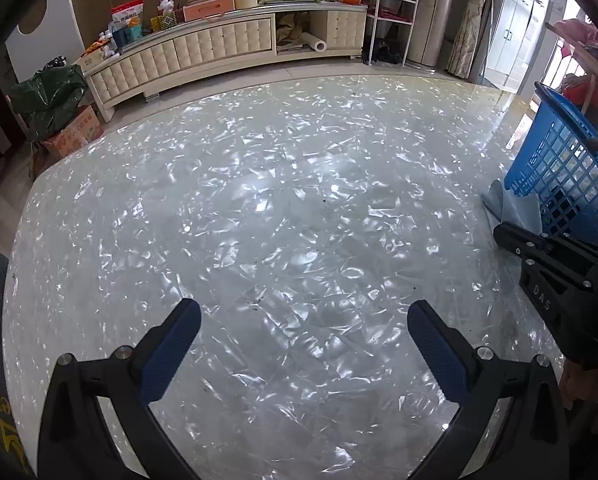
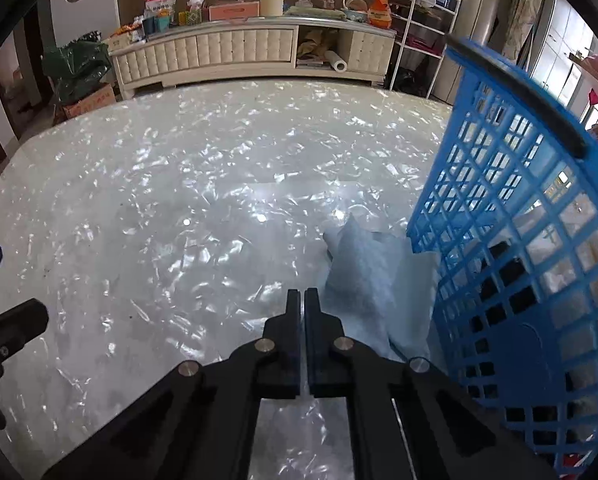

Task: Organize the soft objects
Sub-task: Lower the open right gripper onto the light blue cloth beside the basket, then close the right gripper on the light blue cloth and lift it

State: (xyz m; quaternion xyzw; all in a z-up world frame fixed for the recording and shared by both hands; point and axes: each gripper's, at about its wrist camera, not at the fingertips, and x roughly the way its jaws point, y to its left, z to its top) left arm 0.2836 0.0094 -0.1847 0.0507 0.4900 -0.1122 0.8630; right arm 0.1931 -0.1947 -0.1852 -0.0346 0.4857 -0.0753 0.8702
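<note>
Gripping nothing visible: right tongs [image 2: 302, 296] closed, tips at edge of blue cloth [image 2: 373, 276] | cloth on bench [image 2: 159, 200], touching blue basket [image 2: 511, 216], prob. its destination | left tongs [image 1: 303, 322] wide open, empty, waiting over bench.

A pale blue cloth [image 2: 369, 276] lies rumpled on the pearly table — one corner peaked, touching the blue lattice basket [image 2: 511, 216].

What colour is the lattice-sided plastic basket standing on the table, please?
The plastic basket is bright blue, with a black handle; the right wrist view shows it best.
</note>
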